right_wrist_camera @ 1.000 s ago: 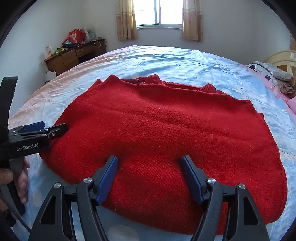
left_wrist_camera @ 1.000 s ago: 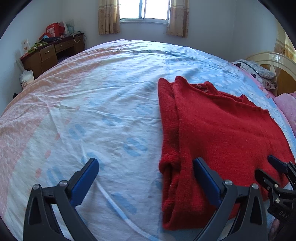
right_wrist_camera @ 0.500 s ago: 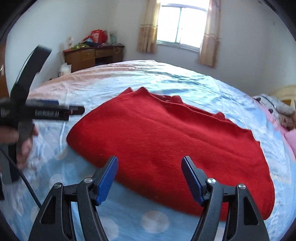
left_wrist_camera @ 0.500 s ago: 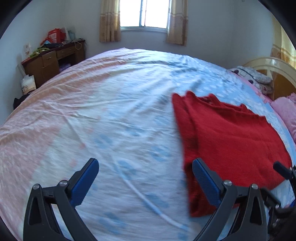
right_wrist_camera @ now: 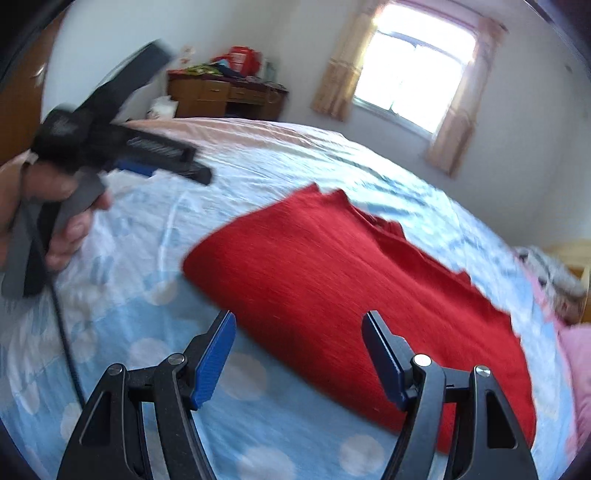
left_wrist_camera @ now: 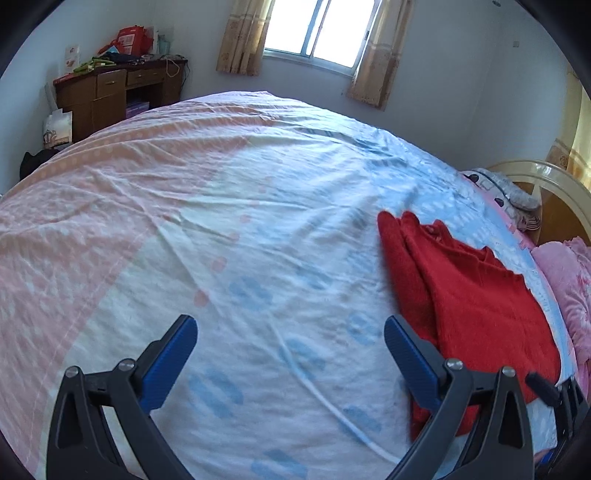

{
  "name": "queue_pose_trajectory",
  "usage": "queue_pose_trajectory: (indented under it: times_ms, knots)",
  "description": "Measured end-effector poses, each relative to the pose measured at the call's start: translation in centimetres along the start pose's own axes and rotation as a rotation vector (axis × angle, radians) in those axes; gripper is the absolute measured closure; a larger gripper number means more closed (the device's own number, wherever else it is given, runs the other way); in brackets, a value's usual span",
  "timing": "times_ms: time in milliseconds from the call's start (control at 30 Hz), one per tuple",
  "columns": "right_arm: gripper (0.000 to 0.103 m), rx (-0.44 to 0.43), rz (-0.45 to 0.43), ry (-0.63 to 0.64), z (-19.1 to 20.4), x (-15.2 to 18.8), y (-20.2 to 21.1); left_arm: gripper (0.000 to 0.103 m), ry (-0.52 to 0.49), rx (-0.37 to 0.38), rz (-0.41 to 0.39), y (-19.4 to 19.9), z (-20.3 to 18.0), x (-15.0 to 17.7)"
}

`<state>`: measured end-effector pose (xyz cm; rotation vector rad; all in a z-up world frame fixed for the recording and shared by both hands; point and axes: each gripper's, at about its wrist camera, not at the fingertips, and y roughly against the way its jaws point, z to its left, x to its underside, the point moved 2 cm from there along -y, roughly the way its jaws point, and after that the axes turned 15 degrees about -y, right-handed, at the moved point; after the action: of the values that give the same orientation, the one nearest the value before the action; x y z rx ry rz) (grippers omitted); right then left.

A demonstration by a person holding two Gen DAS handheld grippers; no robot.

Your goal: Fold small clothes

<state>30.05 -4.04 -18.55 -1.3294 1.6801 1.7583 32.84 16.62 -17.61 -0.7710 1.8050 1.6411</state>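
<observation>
Bedroom with a wide bed, sheet pink on one side, pale blue with spots on the other. Nearest in the left wrist view, left gripper hanging over bare sheet, blue pads spread wide, nothing between them. Same for right gripper in its own view: jaws parted, empty, raised above the near edge of the red sweater. Sweater folded flat on the blue part of the sheet, to the right of the left gripper, free of both tools. Left hand wrapped around its tool's handle, blurred, at the left of the right wrist view. Farther right, pink pillow beside the sweater. Beyond the bed, wooden desk piled with clutter against the wall, then curtained window.
</observation>
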Motion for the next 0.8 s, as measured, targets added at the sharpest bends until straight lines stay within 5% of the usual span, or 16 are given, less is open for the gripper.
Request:
queue_pose_trajectory:
  times_ms: [233,467,800]
  knots:
    - [0.032,0.072,-0.027,0.177,4.2,0.0,-1.1,0.000,0.049,0.145,-0.027,-1.4,0.1,-1.5]
    - [0.039,0.118,-0.002,0.210,5.1,-0.6,-2.8,0.000,0.047,0.329,-0.003,-4.4,-2.2,-3.3]
    - [0.056,0.121,-0.006,0.237,6.2,-0.2,-2.8,0.001,-0.039,0.388,0.065,-8.2,-5.5,-5.7]
